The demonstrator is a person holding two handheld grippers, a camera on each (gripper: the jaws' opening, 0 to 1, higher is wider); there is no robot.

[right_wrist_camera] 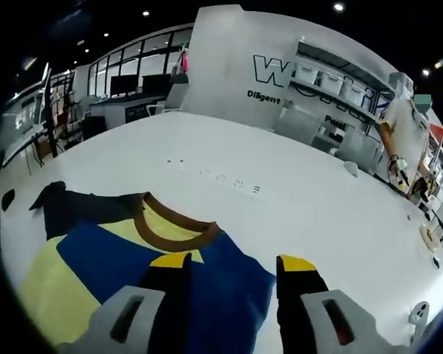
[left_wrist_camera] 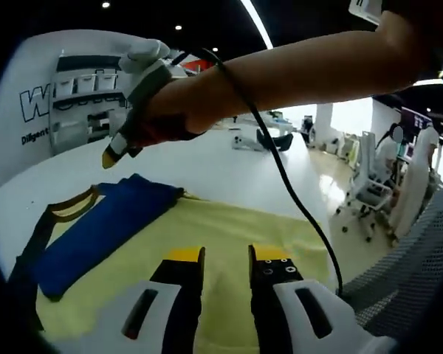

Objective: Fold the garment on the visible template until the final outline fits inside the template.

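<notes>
A yellow T-shirt [left_wrist_camera: 229, 228] lies flat on the white table [left_wrist_camera: 207, 158]. It has a blue panel [left_wrist_camera: 103, 225], a brown collar [left_wrist_camera: 74, 203] and dark sleeves. My left gripper [left_wrist_camera: 227, 258] hovers low over the yellow cloth, open, with nothing between its yellow-tipped fingers. The person's arm [left_wrist_camera: 295, 74] crosses above the shirt, carrying my right gripper [left_wrist_camera: 125, 136] past the collar end; a black cable [left_wrist_camera: 280, 169] hangs from it. In the right gripper view, the right gripper [right_wrist_camera: 232, 265] stands open over the blue panel [right_wrist_camera: 133, 262], just short of the collar [right_wrist_camera: 173, 228]. A dark sleeve [right_wrist_camera: 74, 206] spreads left.
The white table [right_wrist_camera: 295, 192] stretches far beyond the shirt. A white wall with lettering [right_wrist_camera: 273, 74] and shelves stands behind. White office chairs [left_wrist_camera: 373, 177] and a grey mesh chair back [left_wrist_camera: 421, 258] stand off the table's edge.
</notes>
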